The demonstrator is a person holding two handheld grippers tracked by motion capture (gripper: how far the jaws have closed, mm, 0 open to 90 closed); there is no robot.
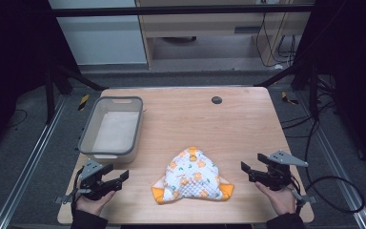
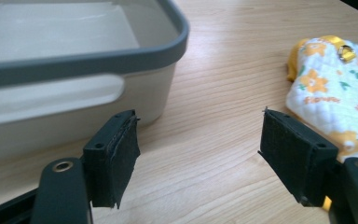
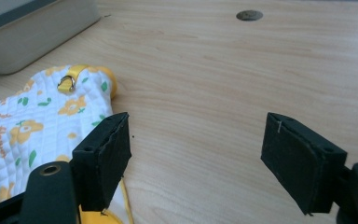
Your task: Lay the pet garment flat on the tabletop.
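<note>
Wooden table (image 1: pixel 248 124), quilted cloth (image 1: pixel 193 179) between spread, empty left gripper (image 1: pixel 116 177) and right gripper (image 1: pixel 248 171); bin (image 1: pixel 88 131) cut off up close.

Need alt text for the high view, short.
A quilted white and orange cloth lies on a wooden table between two open hand-held grippers, left gripper and right gripper. A grey-rimmed tub stands at the left.

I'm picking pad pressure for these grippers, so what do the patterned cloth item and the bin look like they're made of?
The patterned cloth item looks like soft quilted fabric: a stitched diamond grid, printed orange flowers, yellow-orange trim and a small metal ring. The bin seems to be rigid plastic, a smooth off-white body with a matte grey rim and a moulded handle. Both rest on the table, wood or wood-look laminate by its grain.
</note>
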